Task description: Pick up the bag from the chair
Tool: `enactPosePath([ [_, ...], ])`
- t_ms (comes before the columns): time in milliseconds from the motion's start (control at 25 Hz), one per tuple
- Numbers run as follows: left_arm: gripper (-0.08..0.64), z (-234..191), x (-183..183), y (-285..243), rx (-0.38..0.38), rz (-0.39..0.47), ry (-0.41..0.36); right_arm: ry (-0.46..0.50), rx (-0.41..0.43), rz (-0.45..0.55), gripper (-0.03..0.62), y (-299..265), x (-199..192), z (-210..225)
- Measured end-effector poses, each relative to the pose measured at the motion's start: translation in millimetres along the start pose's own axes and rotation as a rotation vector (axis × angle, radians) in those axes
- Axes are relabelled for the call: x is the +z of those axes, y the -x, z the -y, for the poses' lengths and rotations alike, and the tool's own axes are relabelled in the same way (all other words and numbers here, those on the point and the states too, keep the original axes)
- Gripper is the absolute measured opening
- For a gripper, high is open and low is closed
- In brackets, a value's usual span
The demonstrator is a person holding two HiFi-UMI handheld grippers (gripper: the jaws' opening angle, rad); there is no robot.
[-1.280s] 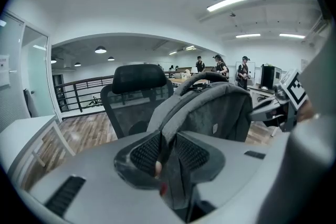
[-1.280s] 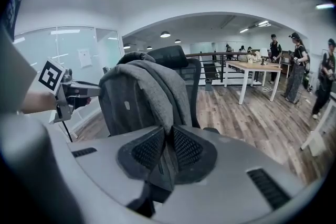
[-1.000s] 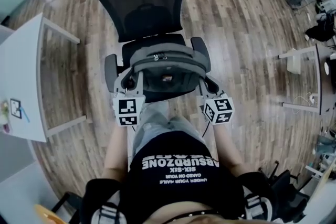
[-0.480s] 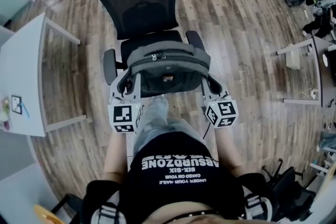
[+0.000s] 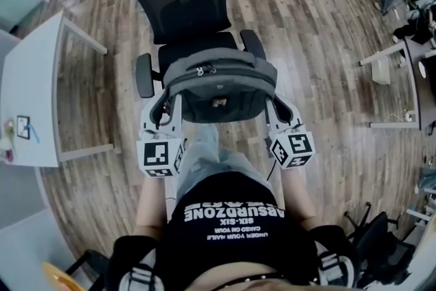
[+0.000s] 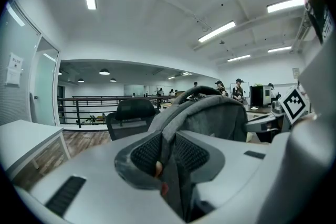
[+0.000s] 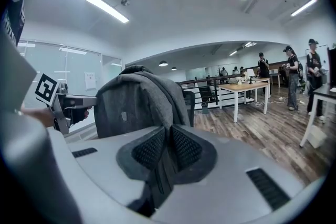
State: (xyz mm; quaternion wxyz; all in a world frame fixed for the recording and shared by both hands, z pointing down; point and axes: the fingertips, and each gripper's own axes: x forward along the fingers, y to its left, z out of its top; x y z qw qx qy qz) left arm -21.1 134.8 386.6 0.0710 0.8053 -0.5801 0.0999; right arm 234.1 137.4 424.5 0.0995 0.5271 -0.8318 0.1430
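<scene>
A grey backpack point(image 5: 218, 86) hangs in front of a black mesh office chair point(image 5: 184, 7), lifted off its seat and held from both sides. My left gripper point(image 5: 163, 108) is shut on the bag's left shoulder strap point(image 6: 170, 165), which runs between the ribbed pads point(image 6: 148, 152). My right gripper point(image 5: 270, 105) is shut on the bag's right strap point(image 7: 165, 165), pinched between its pads point(image 7: 185, 148). The grey backpack point(image 6: 205, 115) fills the middle of the left gripper view, and the same backpack point(image 7: 139, 99) stands upright in the right gripper view.
A white table point(image 5: 30, 105) stands to the left, more desks point(image 5: 402, 71) to the right. The floor is brown wood planks point(image 5: 320, 44). The person's legs and black shirt point(image 5: 225, 221) are right behind the bag. People stand at desks point(image 7: 247, 89) in the distance.
The bag has come a little toward the person, held by both grippers, and more of the chair's seat shows behind it.
</scene>
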Motion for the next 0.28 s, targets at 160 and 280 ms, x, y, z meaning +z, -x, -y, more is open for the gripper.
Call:
enactPosePath([
  [160, 0.097, 14.3, -2.2, 24.0, -0.004, 0.0, 0.008, -0.011, 0.004, -0.003, 0.048, 26.1, -9.2, -6.4],
  [280, 0.097, 34.6, -8.1, 61.1, -0.007, 0.001, 0.015, -0.012, 0.014, -0.006, 0.048, 62.5, -23.7, -17.4],
])
